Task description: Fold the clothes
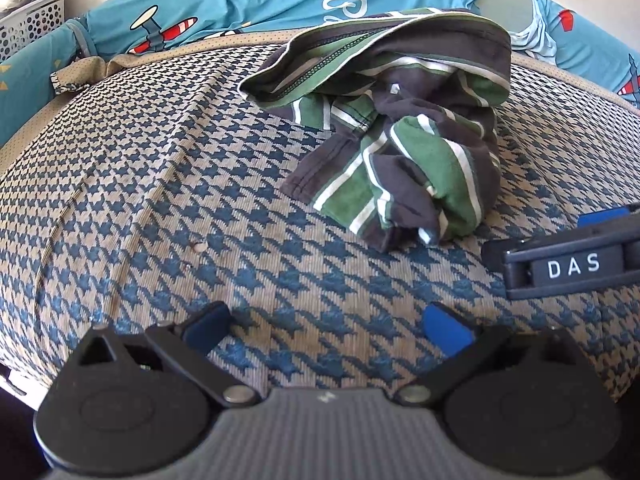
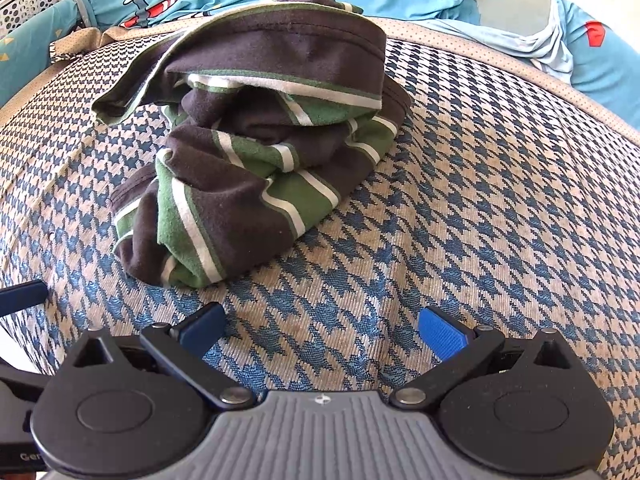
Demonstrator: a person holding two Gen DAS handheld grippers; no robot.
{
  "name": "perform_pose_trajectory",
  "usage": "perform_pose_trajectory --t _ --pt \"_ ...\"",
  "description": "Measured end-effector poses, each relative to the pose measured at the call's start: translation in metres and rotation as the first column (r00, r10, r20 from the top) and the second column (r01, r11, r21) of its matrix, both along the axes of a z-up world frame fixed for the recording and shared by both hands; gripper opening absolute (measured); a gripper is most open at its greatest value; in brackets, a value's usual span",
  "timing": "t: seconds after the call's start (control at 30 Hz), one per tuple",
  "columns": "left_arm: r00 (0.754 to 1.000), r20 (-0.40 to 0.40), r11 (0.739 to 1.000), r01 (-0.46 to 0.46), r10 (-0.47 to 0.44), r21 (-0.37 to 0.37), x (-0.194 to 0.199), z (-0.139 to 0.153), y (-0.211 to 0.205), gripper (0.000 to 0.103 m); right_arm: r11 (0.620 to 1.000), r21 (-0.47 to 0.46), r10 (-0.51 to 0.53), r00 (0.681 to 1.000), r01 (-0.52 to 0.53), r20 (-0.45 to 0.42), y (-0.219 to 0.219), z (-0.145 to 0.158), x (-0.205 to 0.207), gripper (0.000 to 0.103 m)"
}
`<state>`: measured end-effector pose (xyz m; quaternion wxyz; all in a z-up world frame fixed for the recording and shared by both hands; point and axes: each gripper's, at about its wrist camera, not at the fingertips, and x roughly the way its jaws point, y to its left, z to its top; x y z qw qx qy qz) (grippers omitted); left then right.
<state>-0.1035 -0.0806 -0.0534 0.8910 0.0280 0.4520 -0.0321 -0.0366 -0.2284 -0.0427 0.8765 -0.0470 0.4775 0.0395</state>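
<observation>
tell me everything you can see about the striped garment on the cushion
The striped garment is soft knit-looking cloth, dark brown with green bands edged in white. It lies unfolded in a crumpled heap, one hemmed edge flopped over the top, on the blue and tan houndstooth cushion. Neither gripper touches it; both sit open, short of it.

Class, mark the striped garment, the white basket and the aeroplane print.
striped garment [image 2: 240,152]: right wrist view, crumpled middle.
white basket [image 1: 32,24]: left wrist view, perforated wall.
aeroplane print [image 1: 160,32]: left wrist view, plane's body.
</observation>
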Motion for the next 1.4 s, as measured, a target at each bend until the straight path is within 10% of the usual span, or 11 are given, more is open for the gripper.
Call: perform_pose_trajectory --t 0.9,1.4 --pt "1.0 0.009 1.0 0.015 -0.015 0.011 -0.002 -0.005 0.006 0.103 0.998 0.057 -0.042 0.994 0.036 0.101 -0.007 0.012 -0.011 0.103" --pt "0.997 0.055 0.998 0.058 -0.06 0.04 -0.002 0.0 0.003 0.103 0.991 0.111 -0.082 0.992 0.071 0.094 -0.014 0.013 -0.009 0.066"
